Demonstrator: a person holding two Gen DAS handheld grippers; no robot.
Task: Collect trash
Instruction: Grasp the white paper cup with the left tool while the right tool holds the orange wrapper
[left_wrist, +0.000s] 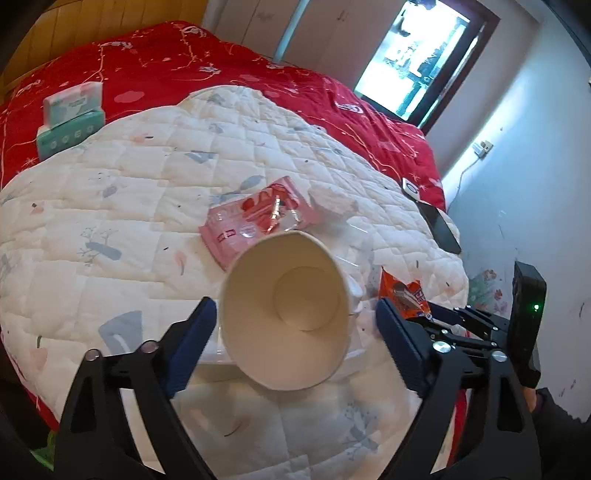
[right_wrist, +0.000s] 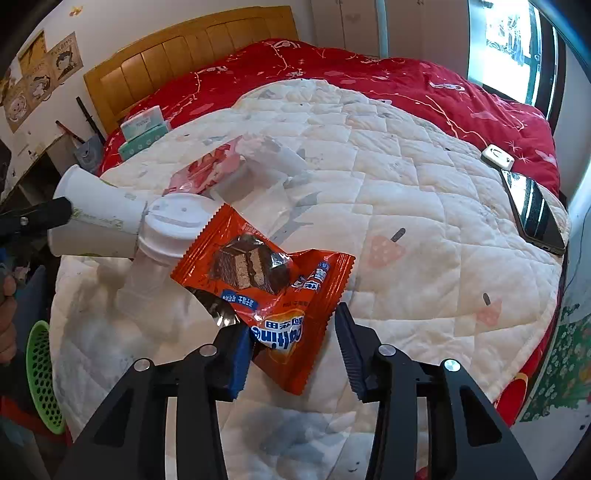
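1. Centrally in the left wrist view, a white paper cup (left_wrist: 286, 314) is seen tipped on its side, mouth toward the camera, on a white quilted blanket (left_wrist: 147, 221).
2. The left gripper (left_wrist: 295, 339) is spread wide, its blue pads flanking the cup; whether the pads touch the rim cannot be told.
3. A pink snack packet (left_wrist: 258, 218) is noted just behind the cup, at frame centre.
4. At lower centre of the right wrist view, an orange wafer wrapper (right_wrist: 273, 288) is found between the blue pads of the right gripper (right_wrist: 291, 354).
5. The left-hand pad is pressed against the wrapper's edge; a gap is visible beside the right-hand pad, so a firm grip cannot be confirmed.
6. A clear plastic cup with a white lid (right_wrist: 166, 236) is recorded lying left of the wrapper, touching the paper cup's base.
7. A green perforated basket (right_wrist: 42, 376) is seen at the lower left edge, below the bed.
8. Two stacked tissue packs (left_wrist: 70, 118) are noted upper left on a red bedspread (left_wrist: 221, 66).
9. A dark phone (right_wrist: 532, 210) is seen at the right edge of the blanket.
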